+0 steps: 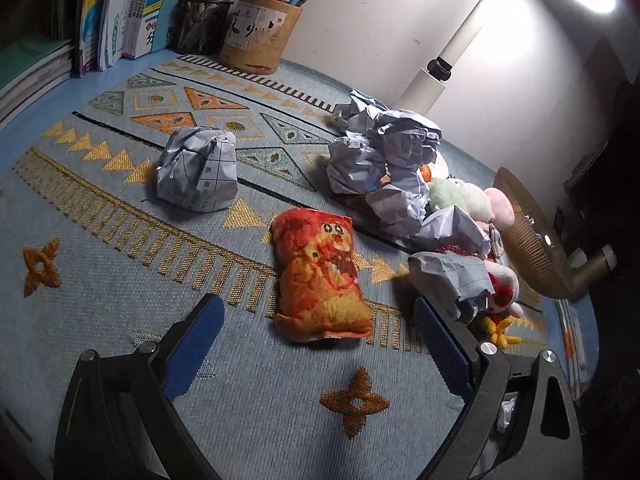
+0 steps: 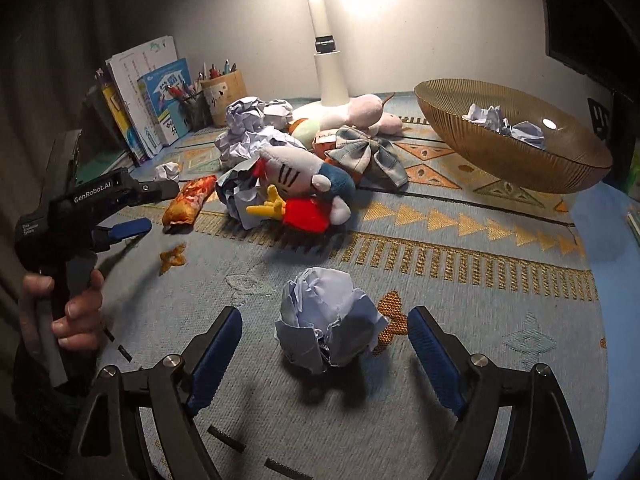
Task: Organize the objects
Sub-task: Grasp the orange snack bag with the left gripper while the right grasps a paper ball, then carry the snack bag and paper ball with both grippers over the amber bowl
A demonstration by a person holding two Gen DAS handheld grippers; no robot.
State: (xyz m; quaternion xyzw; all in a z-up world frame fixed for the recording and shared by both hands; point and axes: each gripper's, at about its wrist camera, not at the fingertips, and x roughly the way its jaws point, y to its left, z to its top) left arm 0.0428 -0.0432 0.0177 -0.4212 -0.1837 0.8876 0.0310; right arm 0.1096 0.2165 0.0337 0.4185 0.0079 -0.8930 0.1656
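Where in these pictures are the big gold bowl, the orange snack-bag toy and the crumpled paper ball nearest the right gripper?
gold bowl (image 2: 516,156), right wrist view, on its ribbed outer wall.
orange snack-bag toy (image 1: 320,276), left wrist view, on the middle of its printed front.
crumpled paper ball (image 2: 328,316), right wrist view, on its creased top surface.

— How many paper balls?
— One between the right gripper's (image 2: 325,344) fingers (image 2: 218,344), one crumpled paper ball (image 2: 328,320); perhaps two in the bowl (image 2: 516,160) beyond.
— Pen holders?
— Two: mesh cup (image 1: 202,26), bamboo pot (image 1: 258,32), far ahead.
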